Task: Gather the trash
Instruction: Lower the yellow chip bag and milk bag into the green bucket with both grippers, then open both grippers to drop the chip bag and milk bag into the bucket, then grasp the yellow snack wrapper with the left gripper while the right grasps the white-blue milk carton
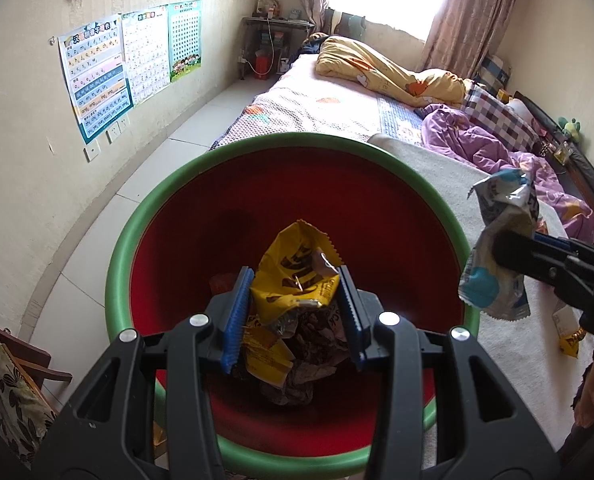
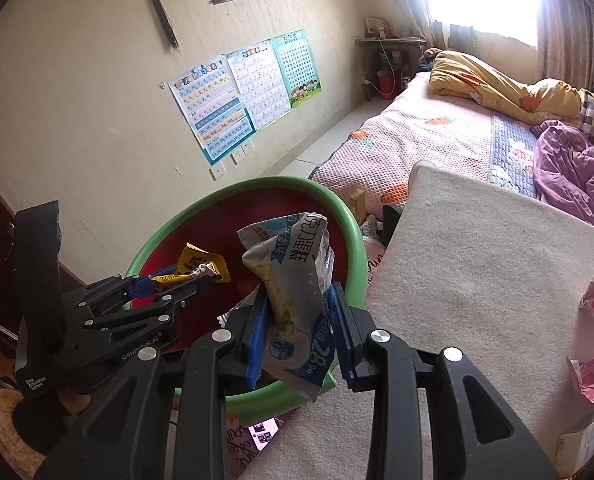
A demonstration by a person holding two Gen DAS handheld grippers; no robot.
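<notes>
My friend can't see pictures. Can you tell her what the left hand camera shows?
The left gripper holds a yellow wrapper over a red bin with a green rim. At right, the right gripper holds a blue and white wrapper. A bed lies behind.

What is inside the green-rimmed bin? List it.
Inside the bin, red walls show, with crumpled dark wrappers and an orange scrap lower down. The yellow wrapper clamped in the left gripper hangs over them, covering the bottom and anything else there.
</notes>
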